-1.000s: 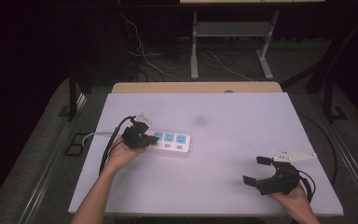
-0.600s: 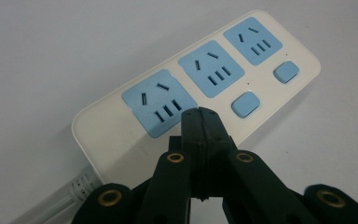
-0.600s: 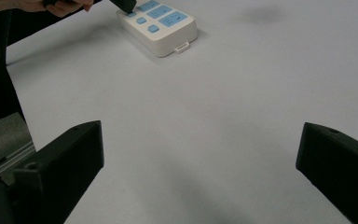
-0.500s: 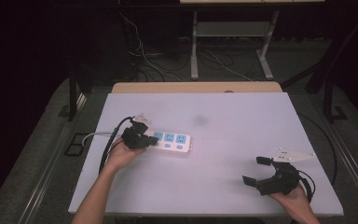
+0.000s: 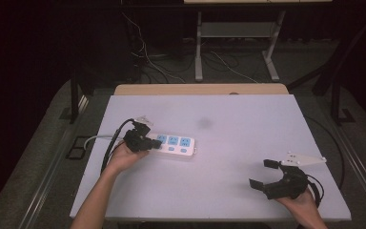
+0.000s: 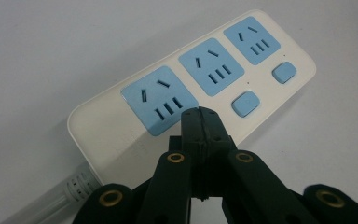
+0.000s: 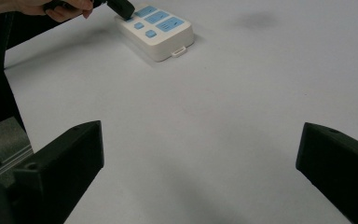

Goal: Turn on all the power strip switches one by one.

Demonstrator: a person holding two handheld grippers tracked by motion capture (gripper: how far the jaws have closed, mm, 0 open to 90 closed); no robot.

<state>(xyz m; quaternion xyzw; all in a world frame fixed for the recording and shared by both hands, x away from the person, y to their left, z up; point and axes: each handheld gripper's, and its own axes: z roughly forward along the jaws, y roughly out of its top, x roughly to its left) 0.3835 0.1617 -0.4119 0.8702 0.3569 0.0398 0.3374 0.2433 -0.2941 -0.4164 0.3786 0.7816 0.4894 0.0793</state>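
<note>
2 closed jaws of left gripper point(image 6: 199, 112) over power strip point(image 6: 121, 126).

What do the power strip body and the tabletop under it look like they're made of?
Power strip: likely moulded plastic, smooth cream-white shell with rounded edges and matte blue socket faces. Tabletop: a pale, flat matte sheet, perhaps laminate or coated board; it shows no gloss or grain, so the material stays uncertain.

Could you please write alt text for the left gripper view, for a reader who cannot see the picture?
The left gripper, its black fingers shut together, points down at a white power strip on a pale table, its tip over the edge of the nearest blue socket. The strip has three blue sockets and two blue buttons.
</note>
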